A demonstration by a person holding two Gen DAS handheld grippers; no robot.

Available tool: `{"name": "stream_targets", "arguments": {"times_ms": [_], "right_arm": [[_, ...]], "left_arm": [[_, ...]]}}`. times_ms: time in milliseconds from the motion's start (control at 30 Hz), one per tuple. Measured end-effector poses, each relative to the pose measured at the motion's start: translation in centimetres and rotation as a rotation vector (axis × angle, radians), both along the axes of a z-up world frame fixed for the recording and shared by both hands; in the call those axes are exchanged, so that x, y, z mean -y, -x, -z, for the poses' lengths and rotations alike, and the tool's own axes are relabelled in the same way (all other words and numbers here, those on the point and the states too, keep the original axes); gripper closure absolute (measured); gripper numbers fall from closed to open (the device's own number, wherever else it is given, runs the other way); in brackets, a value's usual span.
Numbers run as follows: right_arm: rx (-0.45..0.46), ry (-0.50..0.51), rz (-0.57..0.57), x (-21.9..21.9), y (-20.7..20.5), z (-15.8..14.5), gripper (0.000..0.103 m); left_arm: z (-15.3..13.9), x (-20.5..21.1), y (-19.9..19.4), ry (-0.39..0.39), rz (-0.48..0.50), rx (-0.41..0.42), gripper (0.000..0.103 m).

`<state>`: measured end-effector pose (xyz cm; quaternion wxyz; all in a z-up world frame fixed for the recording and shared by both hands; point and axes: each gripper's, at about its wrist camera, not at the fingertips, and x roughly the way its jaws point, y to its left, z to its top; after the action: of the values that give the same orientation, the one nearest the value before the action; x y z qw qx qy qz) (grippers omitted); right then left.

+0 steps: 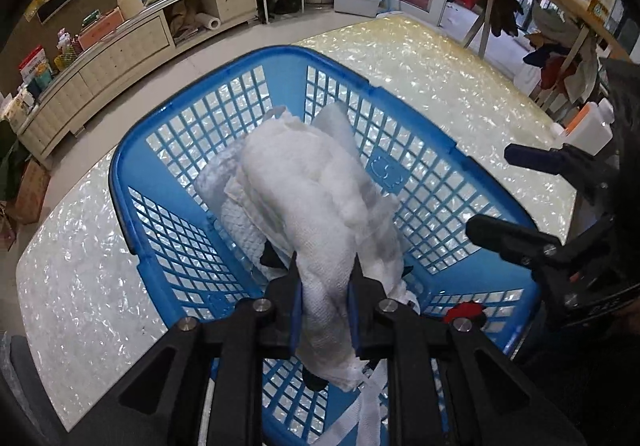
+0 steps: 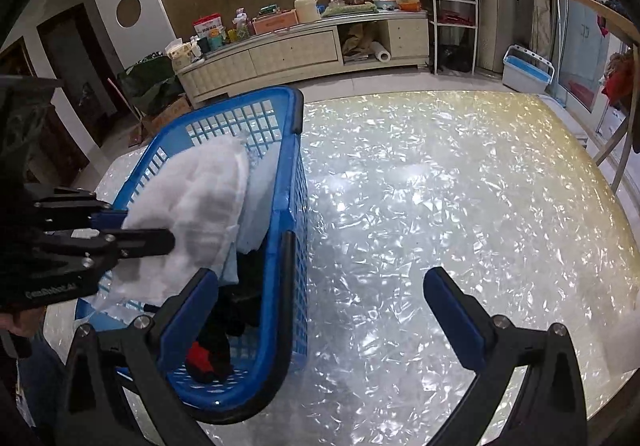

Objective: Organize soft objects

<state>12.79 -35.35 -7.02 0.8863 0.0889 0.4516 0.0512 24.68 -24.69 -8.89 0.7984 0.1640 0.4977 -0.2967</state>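
A blue plastic basket [image 1: 120, 166] stands on the pearly table [image 1: 440, 86]. My left gripper [image 1: 325, 270] is shut on a white cloth [image 1: 304, 182], which drapes forward into the basket over other white cloths [image 1: 236, 222]. In the right wrist view the same white cloth [image 2: 200, 198] hangs from the left gripper [image 2: 140, 226] over the basket [image 2: 298, 106]. A black and red soft item [image 2: 204, 362] lies at the basket's near end. My right gripper [image 2: 320, 278] is open and holds nothing; one finger is over the basket's rim, the other over the bare table [image 2: 440, 206].
A white bottle with an orange cap [image 1: 592, 130] stands at the table's right edge. A rack hung with clothes [image 1: 504, 6] is behind the table on the right. A long low cabinet [image 2: 300, 46] and a blue and white box [image 2: 528, 70] line the far wall.
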Motion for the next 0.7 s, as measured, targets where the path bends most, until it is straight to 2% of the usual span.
{"name": "stream_targets", "arguments": {"times_ms": [133,233,333,400,433,500,700], "right_arm": [[-0.008,-0.006,0.001,-0.2,0.1,0.0,0.0],[-0.019,-0.011,0.003,-0.2,0.1,0.1,0.0],[-0.021,-0.013,0.0,-0.3,0.2,0.0,0.0],[-0.022,-0.015,-0.001,-0.3,0.2,0.0,0.0],[-0.023,-0.016,-0.001,-0.3,0.3,0.0,0.0],[-0.027,-0.02,-0.002,-0.3,0.3,0.0,0.0],[-0.006,-0.024,0.016,0.1,0.7,-0.4,0.0]], "left_arm": [[0.4,0.2,0.2,-0.018,0.006,0.009,0.081],[0.6,0.0,0.1,-0.041,0.001,0.022,0.069],[0.6,-0.2,0.0,-0.054,-0.015,0.03,0.053],[0.5,-0.5,0.1,-0.06,-0.018,0.041,0.038],[0.4,-0.6,0.2,-0.065,-0.018,0.047,0.035],[0.0,-1.1,0.6,-0.061,-0.018,0.068,0.034],[-1.8,-3.5,1.0,0.021,-0.071,0.075,0.034]]}}
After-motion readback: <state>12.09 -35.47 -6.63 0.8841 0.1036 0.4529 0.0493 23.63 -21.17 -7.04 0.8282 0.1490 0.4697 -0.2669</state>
